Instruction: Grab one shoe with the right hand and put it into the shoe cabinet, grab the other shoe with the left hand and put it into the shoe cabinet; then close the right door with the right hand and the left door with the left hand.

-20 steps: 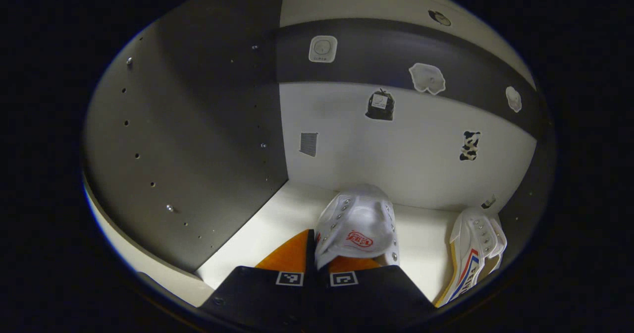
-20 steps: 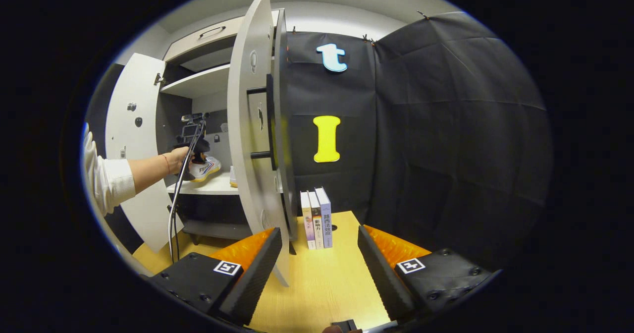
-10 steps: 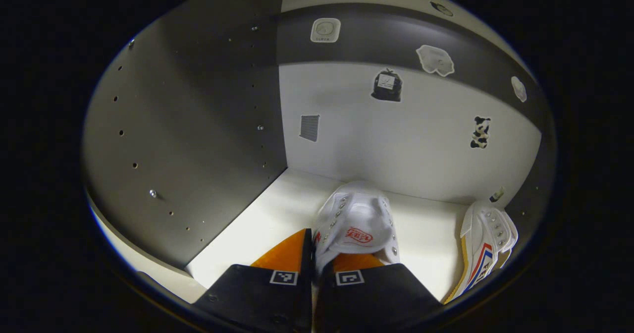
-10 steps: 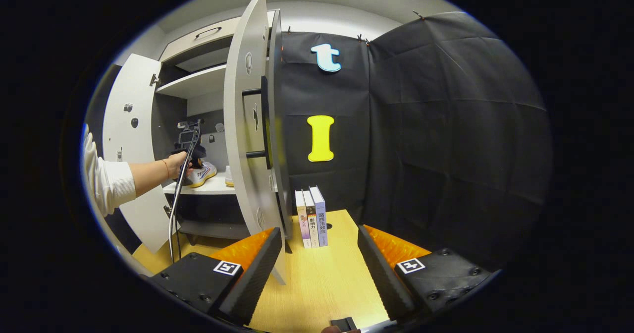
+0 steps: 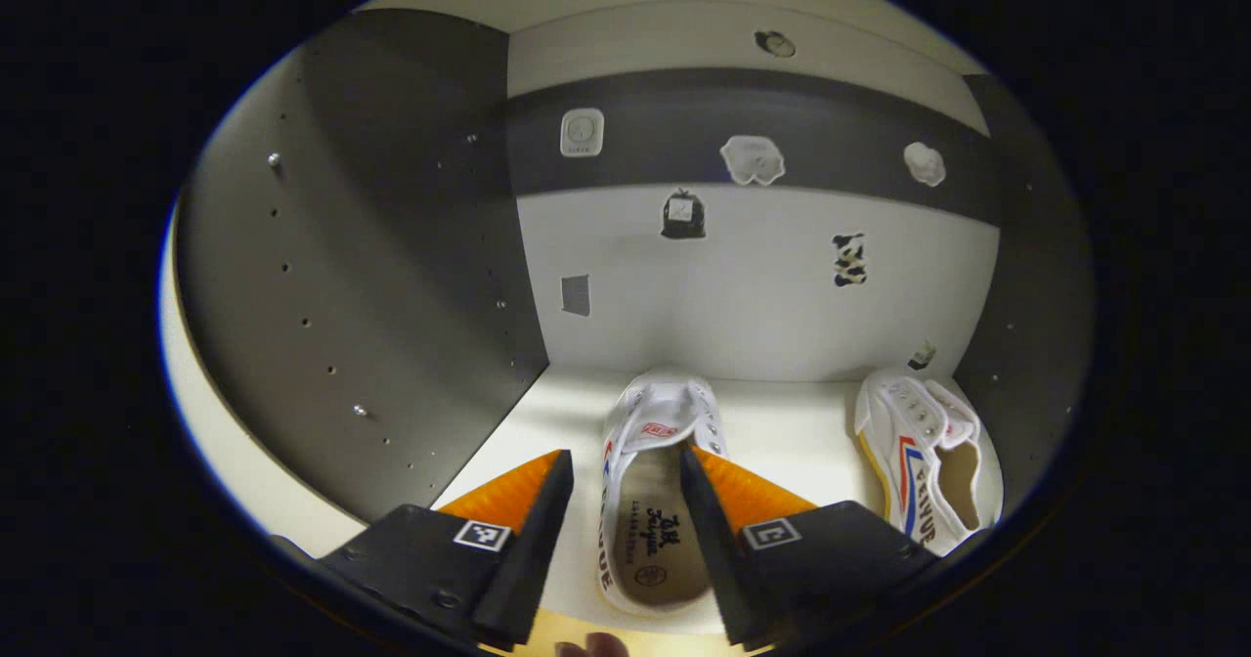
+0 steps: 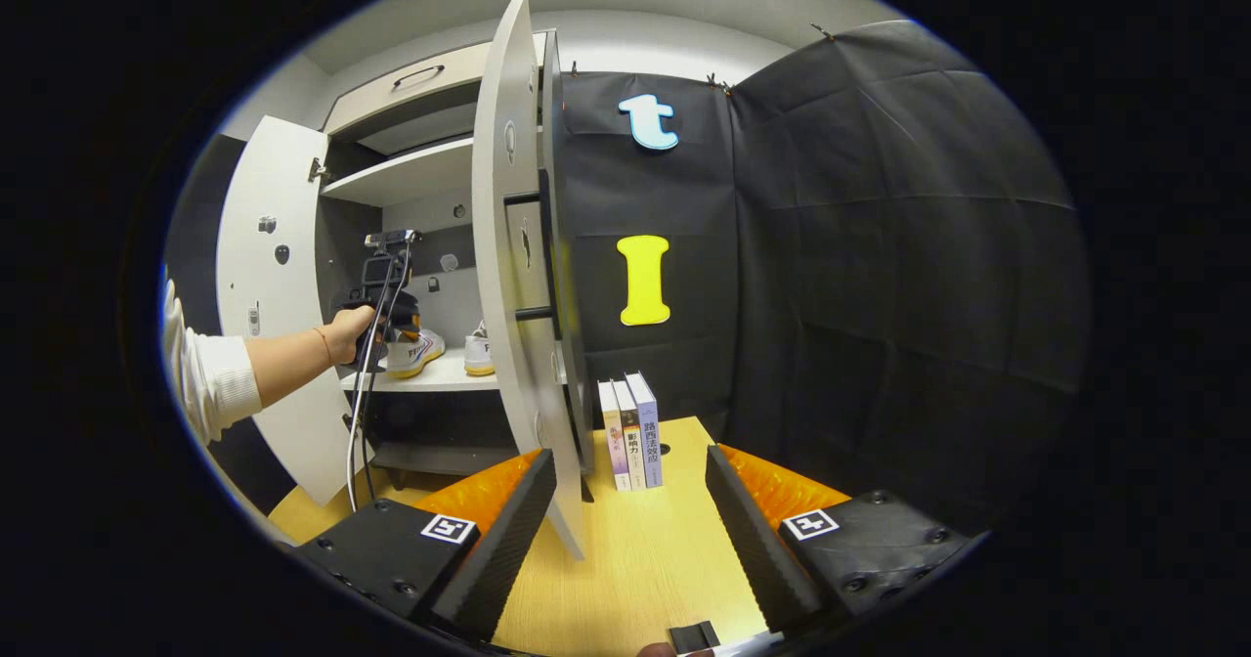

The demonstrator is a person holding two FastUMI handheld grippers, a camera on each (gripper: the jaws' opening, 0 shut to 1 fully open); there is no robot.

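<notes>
In the left gripper view, a white shoe [image 5: 650,501] with a red and blue stripe stands on the cabinet's white shelf [image 5: 782,427], toe toward the back wall. My left gripper [image 5: 625,461] is open around the shoe's near side, and its fingers do not press on it. The second white shoe [image 5: 924,457] stands on the same shelf at the right, by the side wall. In the right gripper view, my right gripper [image 6: 628,461] is open and empty above the wooden table [image 6: 635,569]. Beyond the table are the shoe cabinet's open right door [image 6: 513,246], its left door [image 6: 269,276] and both shoes [image 6: 410,352].
A hand with a white sleeve [image 6: 210,383] holds the left gripper [image 6: 381,300] inside the cabinet, a cable hanging from it. Three books [image 6: 630,427] stand upright on the table beside the right door's edge. The cabinet's dark side panel [image 5: 362,276] is close on the left.
My left gripper has opened and let go of the shoe, which now rests on the shelf, and it has drawn back a little. The right gripper has barely shifted.
</notes>
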